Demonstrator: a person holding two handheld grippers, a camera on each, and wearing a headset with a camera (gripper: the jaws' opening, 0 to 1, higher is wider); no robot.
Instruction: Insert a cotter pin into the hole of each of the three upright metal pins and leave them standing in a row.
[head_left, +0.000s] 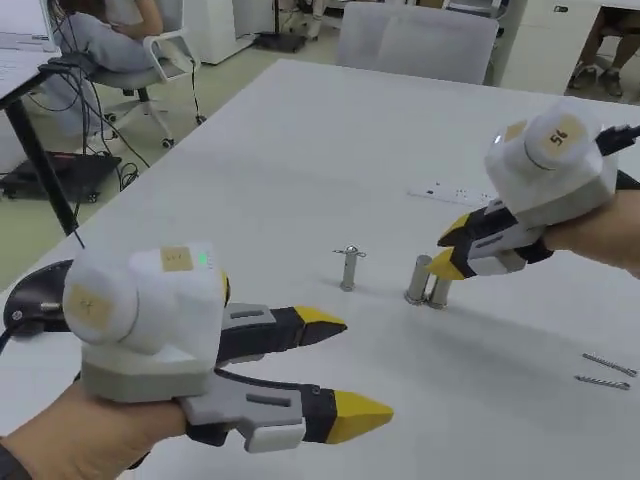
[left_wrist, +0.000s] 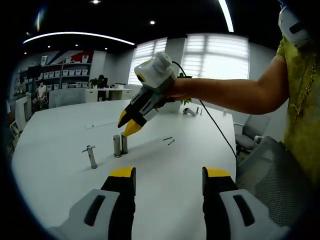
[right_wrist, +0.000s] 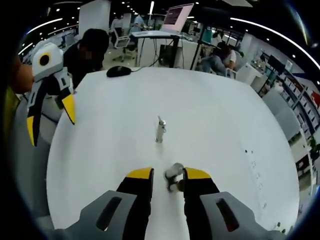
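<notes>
In the head view, the left gripper (head_left: 345, 368) sits at seven o'clock, released wide and empty. The right gripper (head_left: 447, 258) is at two o'clock, with its tips just above two bare pins (head_left: 428, 283) that stand upright and seem to touch. At the centre is the fitted pin (head_left: 348, 268), with a cotter pin already through its head. Two loose cotter pins (head_left: 605, 372) lie on the table (head_left: 300, 150) at four o'clock, well apart from the pins.

In the left gripper view, the left gripper (left_wrist: 169, 175) gapes at six o'clock. The right gripper (left_wrist: 128, 123) hangs over the bare pins (left_wrist: 120, 145) near ten o'clock, and the fitted pin (left_wrist: 91, 156) is at nine.

In the right gripper view, the right gripper (right_wrist: 169, 176) is narrowly parted and grasps nothing. The bare pins (right_wrist: 174, 176) show between its tips, and the fitted pin (right_wrist: 160, 129) is at twelve.

The pair probably needs separating first. It would be best to close on one pin only, squarely and low, so its neighbour is not tipped. The left gripper could then steady it while a loose cotter pin is fetched.
</notes>
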